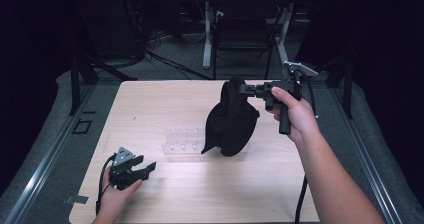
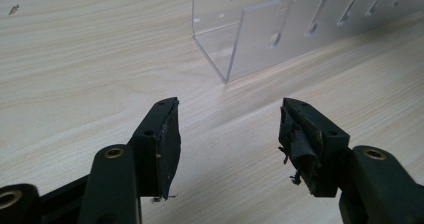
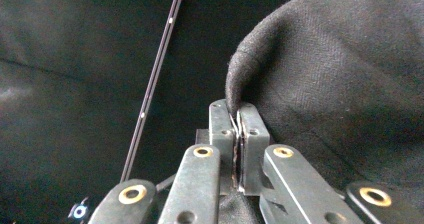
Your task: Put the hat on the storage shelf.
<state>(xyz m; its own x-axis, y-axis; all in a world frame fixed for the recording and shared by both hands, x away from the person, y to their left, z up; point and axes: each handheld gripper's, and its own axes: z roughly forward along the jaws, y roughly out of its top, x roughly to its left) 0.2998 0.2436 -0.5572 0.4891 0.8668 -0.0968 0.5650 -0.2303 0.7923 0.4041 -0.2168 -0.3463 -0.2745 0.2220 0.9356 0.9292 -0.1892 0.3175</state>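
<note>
A black cloth hat [image 1: 231, 121] hangs above the middle of the wooden table, its lower end resting on a clear acrylic rack [image 1: 182, 140]. My right gripper [image 1: 243, 89] holds it from the right at its top edge. In the right gripper view the jaws are pressed together on the hat's hem [image 3: 235, 91], and the black fabric spreads to the right. My left gripper [image 1: 148, 168] rests low at the table's near left, open, with nothing between its fingers [image 2: 165, 139]. The rack's near corner [image 2: 227, 59] stands just ahead of it.
The wooden table [image 1: 150, 104] has bare surface to the left of the rack and along the front. Grey floor mats border it on both sides. A chair [image 1: 242, 34] and desk legs stand in the dark behind the far edge.
</note>
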